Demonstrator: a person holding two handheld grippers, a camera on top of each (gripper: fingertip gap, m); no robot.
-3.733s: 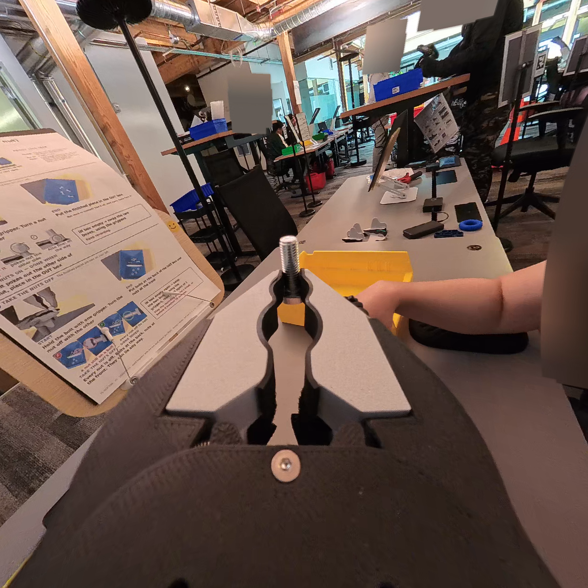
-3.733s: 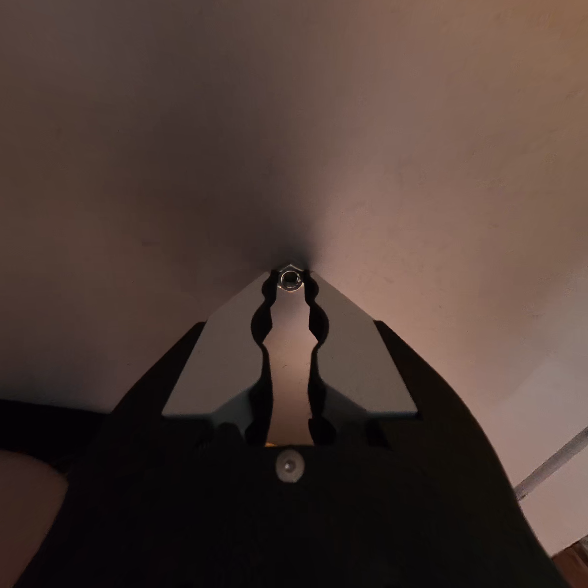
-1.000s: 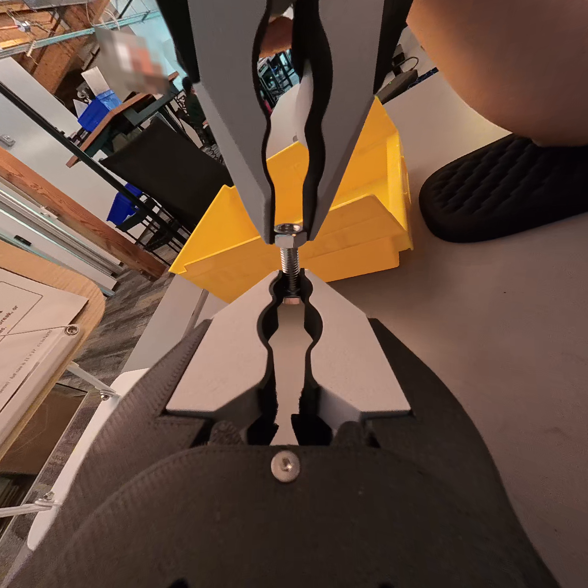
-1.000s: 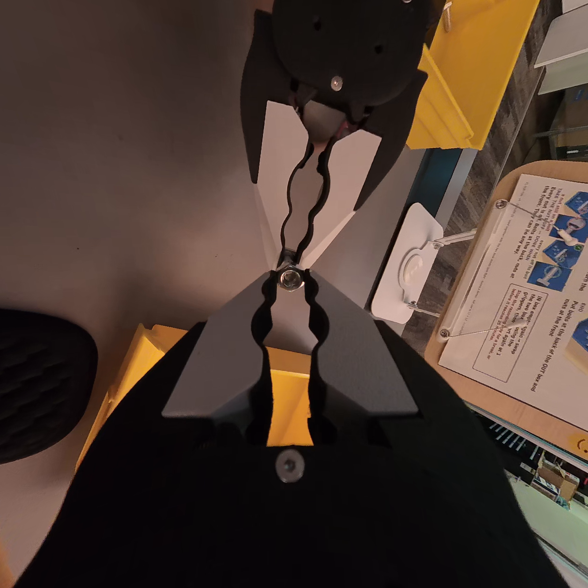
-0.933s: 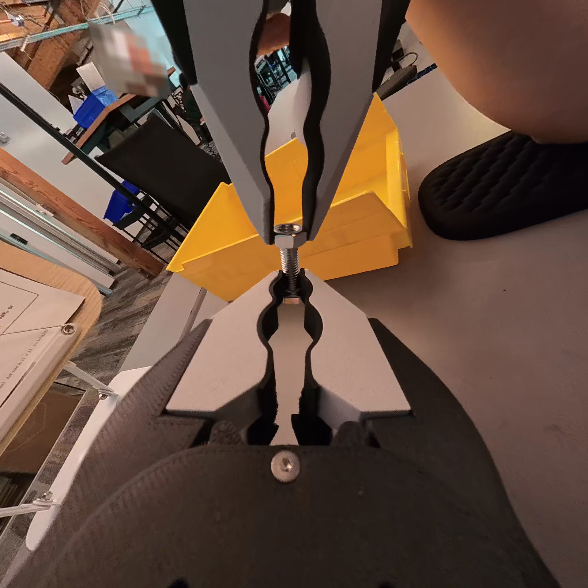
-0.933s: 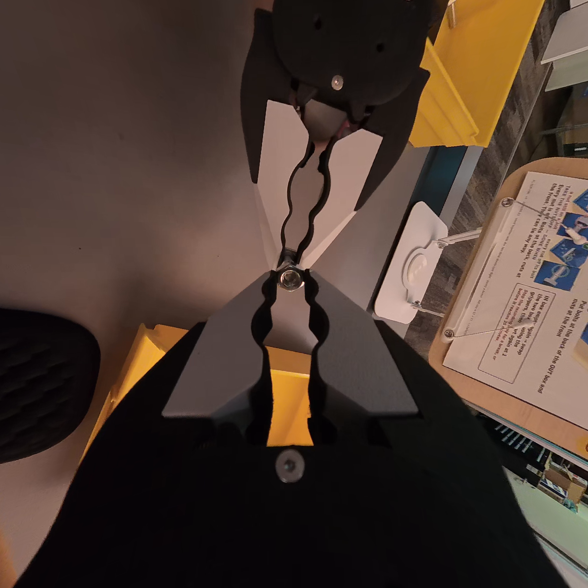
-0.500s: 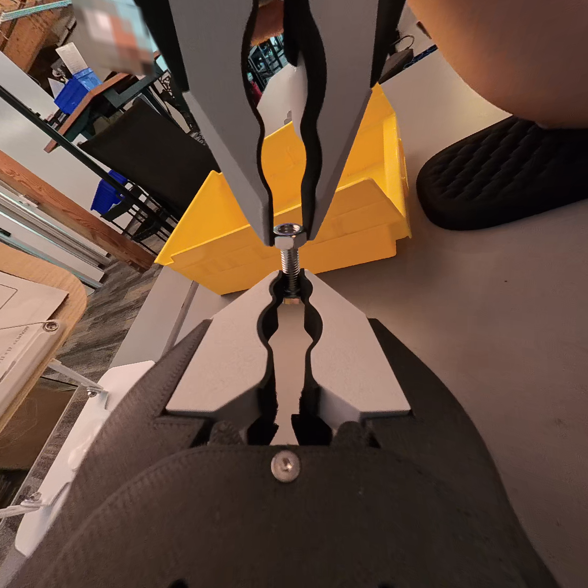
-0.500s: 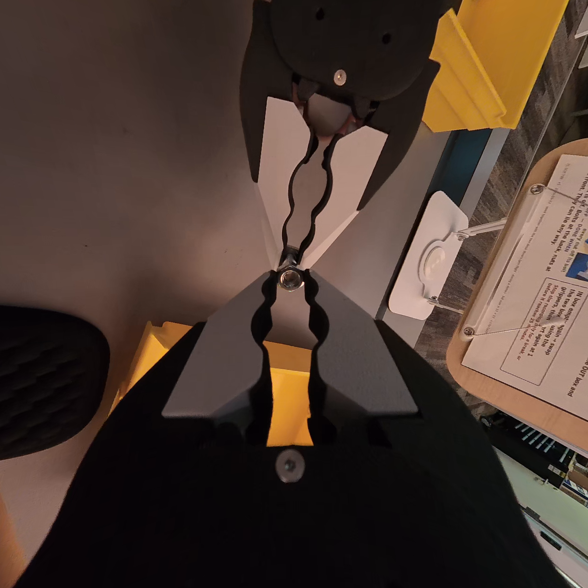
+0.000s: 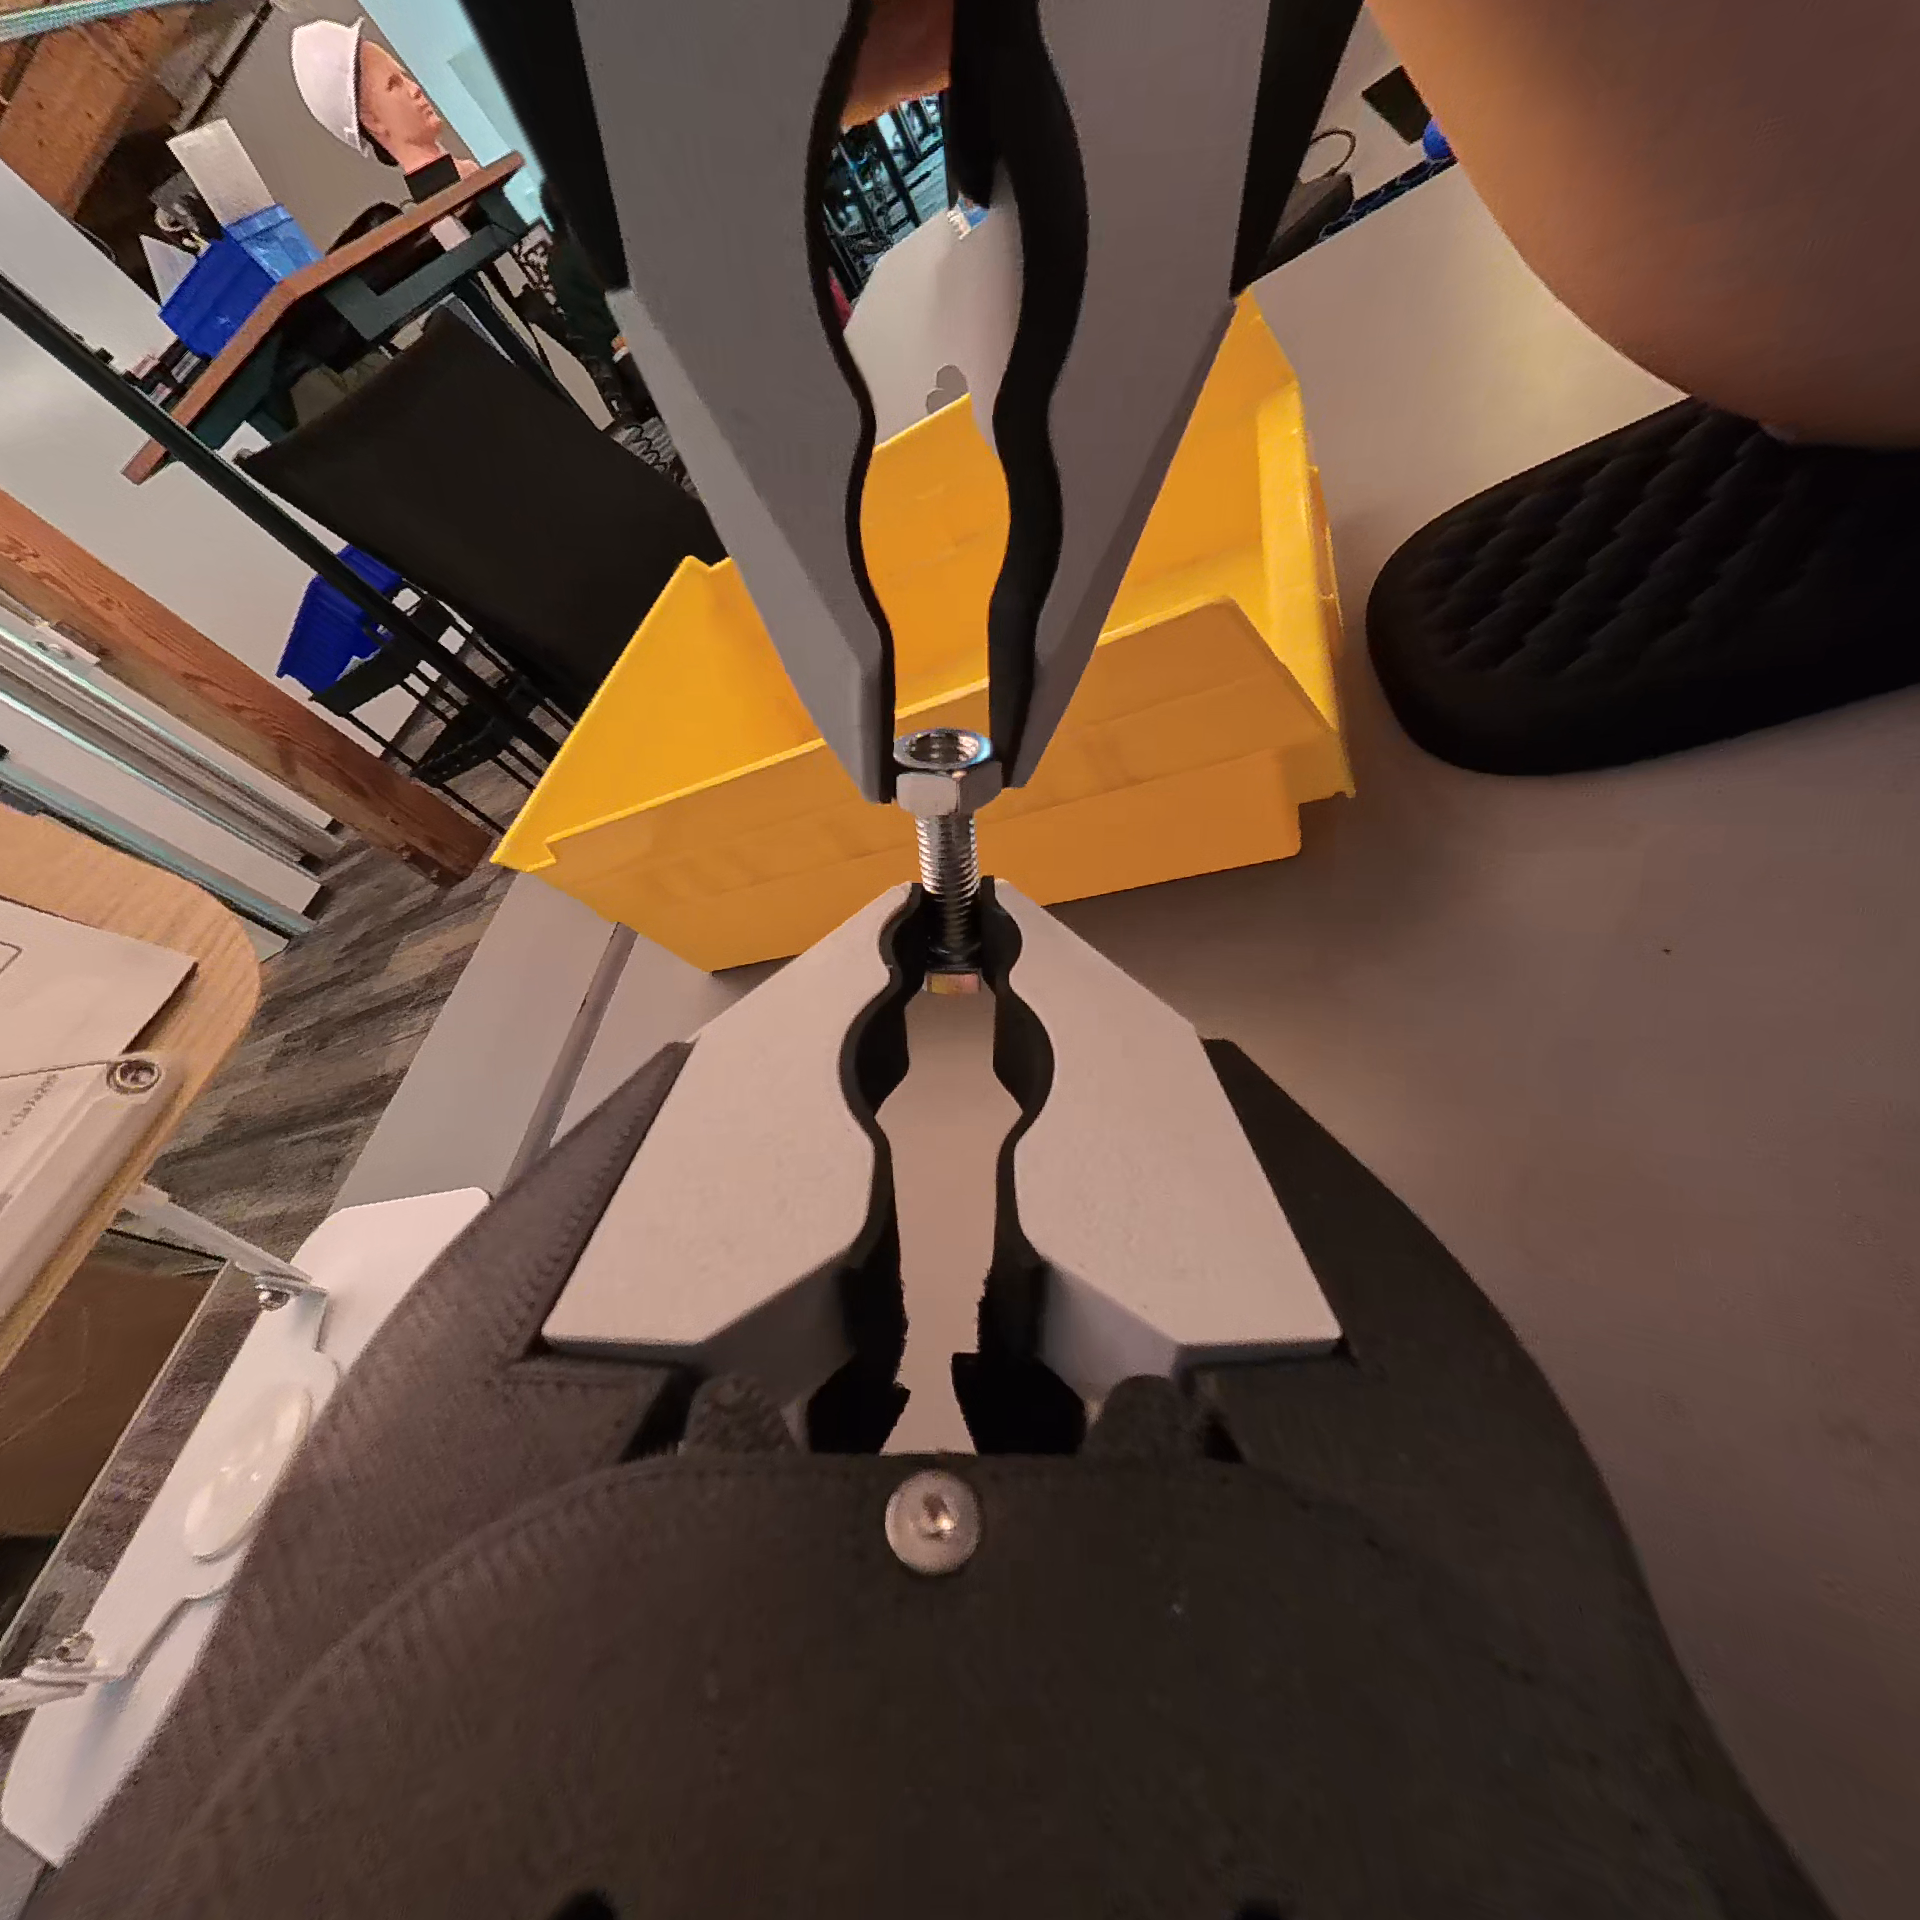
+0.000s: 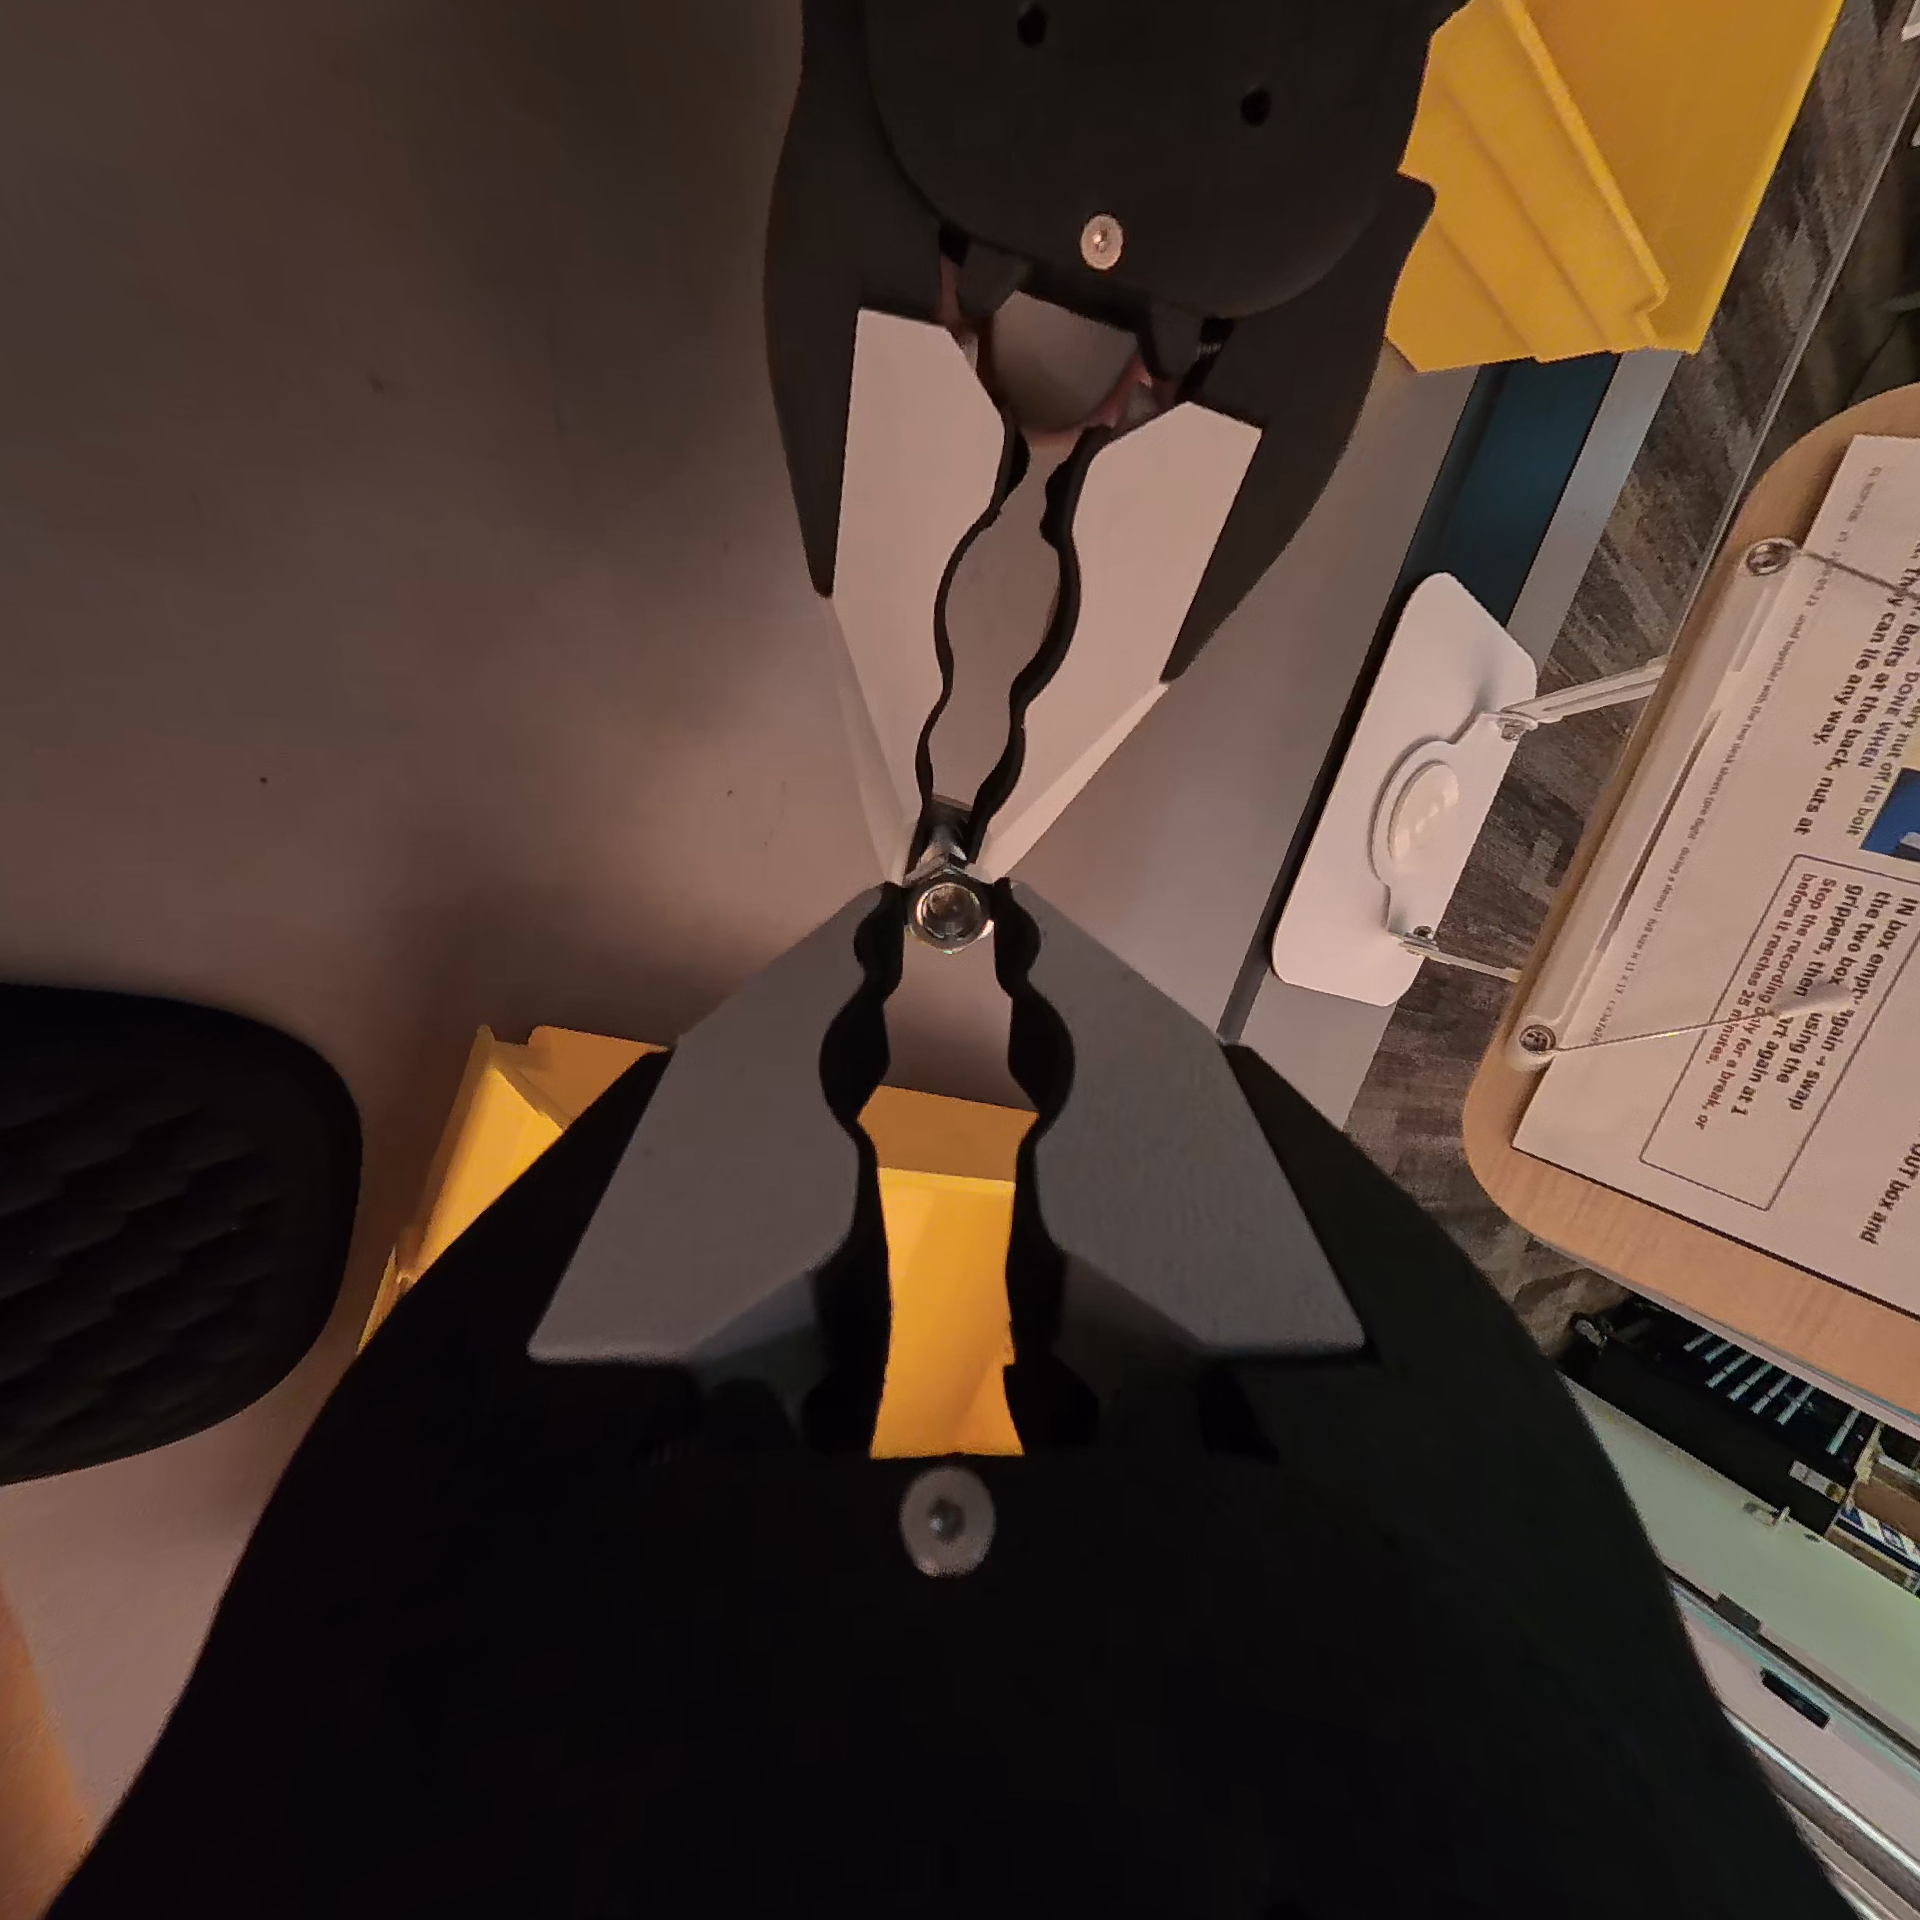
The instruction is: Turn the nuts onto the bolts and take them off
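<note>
- At the left edge of the left wrist view we see a wooden board carrying an instruction sheet (image 9: 62, 1049), with a white stand base (image 9: 239, 1455) below it; neither is part of the move.
- Toward the middle, our left gripper (image 9: 948, 914) is closed narrow on the lower part of the bolt (image 9: 943, 862), whose head sits in the notch between the fingers and whose threaded end points straight away from the gripper.
- Directly above, our right gripper (image 9: 943, 769) comes in tip to tip, pinching the nut (image 9: 943, 767) by its flats right on the bolt's end.
- The move turns on the nut's bore sharing the bolt's long axis; from both views they look in line.
- We cannot tell whether any thread has caught: the nut hides the bolt's tip.
- Behind them a yellow bin (image 9: 1195, 727) sits on the grey tabletop (image 9: 1558, 1039); its contents are out of sight.
- At the right, a black padded rest (image 9: 1642, 582) lies under a forearm cut off by the frame.
</note>
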